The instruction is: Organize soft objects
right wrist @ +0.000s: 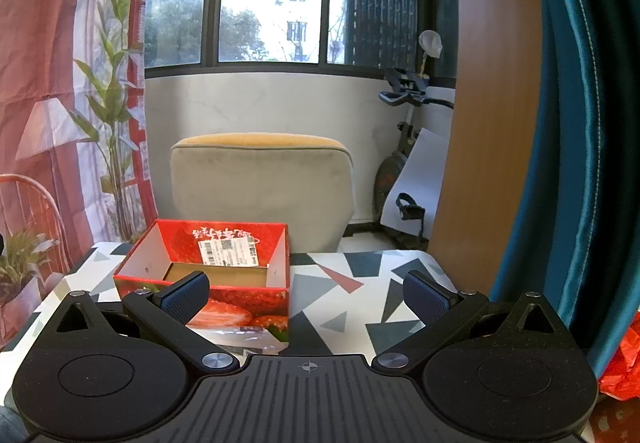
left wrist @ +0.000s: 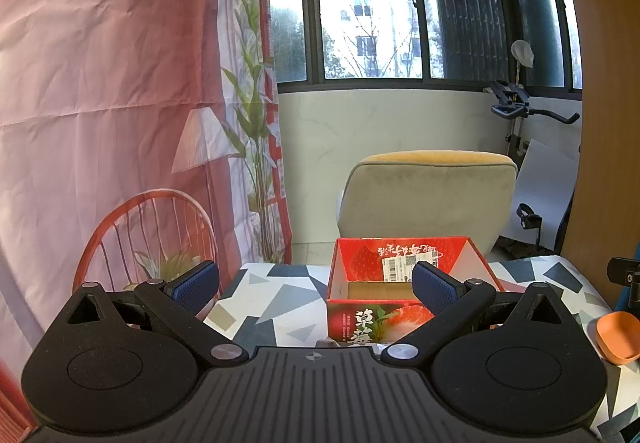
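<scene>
Both your grippers—left gripper (left wrist: 316,289), right gripper (right wrist: 306,297)—gape empty; the box (left wrist: 384,295) mid-table (right wrist: 340,295) looks light—hold its stiff wall.

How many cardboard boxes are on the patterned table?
1: the open red strawberry box near the table's far edge, ahead of both grippers. Others could sit below the cameras' view.

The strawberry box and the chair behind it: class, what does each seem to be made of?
Strawberry box: apparently printed cardboard, glossy outside; plain brown board shows inside, with creased flaps. Chair: looks like soft grey velvety fabric, matte, with uneven brushed shading.
</scene>
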The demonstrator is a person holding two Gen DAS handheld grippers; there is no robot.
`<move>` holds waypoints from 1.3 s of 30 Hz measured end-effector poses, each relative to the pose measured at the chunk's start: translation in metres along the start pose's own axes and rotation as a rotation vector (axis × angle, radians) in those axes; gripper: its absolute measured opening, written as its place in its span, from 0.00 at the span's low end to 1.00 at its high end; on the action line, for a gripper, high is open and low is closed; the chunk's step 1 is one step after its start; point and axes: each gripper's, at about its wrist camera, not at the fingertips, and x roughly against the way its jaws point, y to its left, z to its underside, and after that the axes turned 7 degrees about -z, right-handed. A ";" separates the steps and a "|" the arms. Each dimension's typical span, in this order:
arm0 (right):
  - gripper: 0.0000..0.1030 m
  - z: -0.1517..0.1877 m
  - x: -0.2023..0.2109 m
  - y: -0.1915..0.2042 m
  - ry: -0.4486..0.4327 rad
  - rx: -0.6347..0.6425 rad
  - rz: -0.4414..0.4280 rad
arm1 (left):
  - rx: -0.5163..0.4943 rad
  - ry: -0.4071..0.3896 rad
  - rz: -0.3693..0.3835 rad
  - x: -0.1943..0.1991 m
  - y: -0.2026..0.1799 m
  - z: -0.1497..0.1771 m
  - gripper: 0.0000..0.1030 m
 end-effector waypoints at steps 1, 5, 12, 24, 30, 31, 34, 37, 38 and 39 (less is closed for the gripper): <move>1.00 0.000 0.000 0.001 0.000 0.001 0.000 | 0.000 0.000 0.000 0.000 0.000 0.000 1.00; 1.00 -0.001 0.000 0.003 0.002 0.002 0.002 | 0.000 0.000 0.001 0.000 0.000 0.000 1.00; 1.00 -0.002 -0.001 0.003 0.003 0.001 0.005 | 0.000 0.001 0.000 0.000 0.000 0.000 1.00; 1.00 0.000 -0.001 0.003 0.007 -0.001 0.006 | 0.001 0.002 0.001 0.001 -0.001 0.001 1.00; 1.00 0.002 -0.005 0.004 0.009 -0.001 0.011 | 0.000 0.003 0.000 0.001 -0.001 0.002 1.00; 1.00 0.001 -0.005 0.004 0.010 -0.002 0.011 | 0.000 0.003 0.000 0.001 -0.001 0.002 1.00; 1.00 0.002 -0.005 0.004 0.010 -0.001 0.011 | 0.001 0.003 0.000 0.001 -0.001 0.002 1.00; 1.00 0.002 -0.005 0.004 0.010 -0.001 0.011 | 0.001 0.003 0.000 0.001 -0.001 0.002 1.00; 1.00 0.001 -0.005 0.004 0.010 -0.001 0.011 | 0.000 0.003 0.000 0.001 -0.001 0.001 1.00; 1.00 0.001 -0.005 0.005 0.010 -0.001 0.012 | 0.000 0.003 0.001 0.001 -0.001 0.001 1.00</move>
